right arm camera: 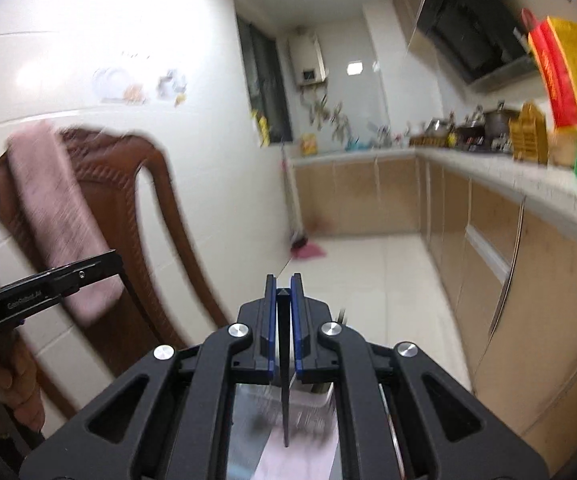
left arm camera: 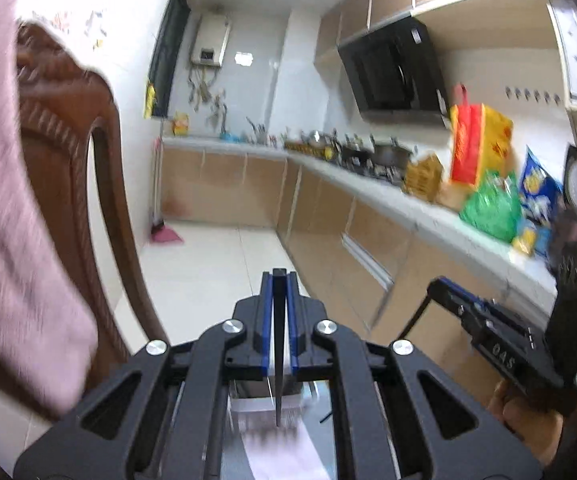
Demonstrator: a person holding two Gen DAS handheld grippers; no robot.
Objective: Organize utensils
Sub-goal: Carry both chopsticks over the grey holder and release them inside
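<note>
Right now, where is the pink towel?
The pink towel hangs over the brown wooden chair's back, left in both wrist views, beside the white wall.

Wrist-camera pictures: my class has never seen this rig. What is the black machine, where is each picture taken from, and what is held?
No robot here: a person carries two hand-held grippers, each with a fisheye camera looking along its blue-edged fingers. One picture comes from the left gripper, the other from the right gripper. Each is closed on a thin dark stick, possibly a chopstick. Beyond are a wooden chair with a pink towel and a cluttered kitchen counter. A pale container below is too blurred to identify.
</note>
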